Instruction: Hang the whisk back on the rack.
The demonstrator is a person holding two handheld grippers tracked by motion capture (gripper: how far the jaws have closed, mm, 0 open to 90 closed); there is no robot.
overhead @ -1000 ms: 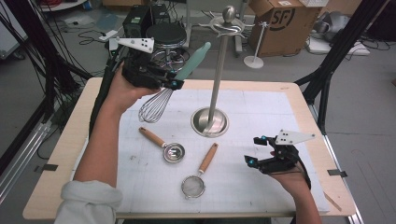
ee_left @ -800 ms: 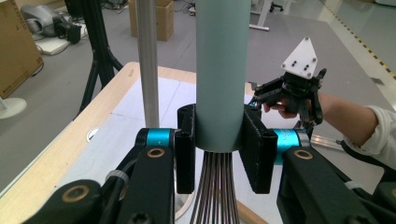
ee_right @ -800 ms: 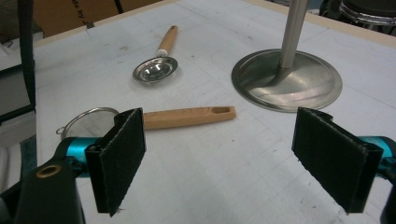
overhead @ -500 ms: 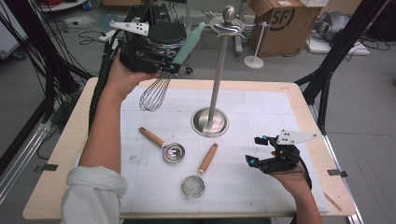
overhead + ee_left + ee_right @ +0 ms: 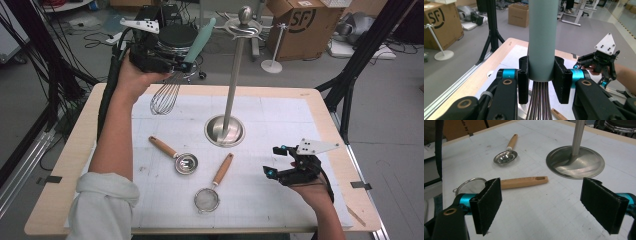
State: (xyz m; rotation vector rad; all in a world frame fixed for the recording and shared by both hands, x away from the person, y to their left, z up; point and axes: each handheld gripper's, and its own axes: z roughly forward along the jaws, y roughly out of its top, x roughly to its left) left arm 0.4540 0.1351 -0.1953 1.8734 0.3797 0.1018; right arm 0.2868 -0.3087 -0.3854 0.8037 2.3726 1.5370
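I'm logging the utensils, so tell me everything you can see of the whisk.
The whisk has a smooth, pale teal handle, plastic by its look, and a balloon of thin steel wires. The left gripper clamps the handle's lower end. It hangs tilted, wires down, clear of the table, at the far left.

High view looked down over table (image 5: pixel 320 105); gripper views sat close behind own jaws; stand base (image 5: pixel 575 161) beyond right jaws, shared.

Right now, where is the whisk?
High view, far left: the whisk hangs wires-down in the left gripper, lifted above the table's back-left edge, left of the stand.
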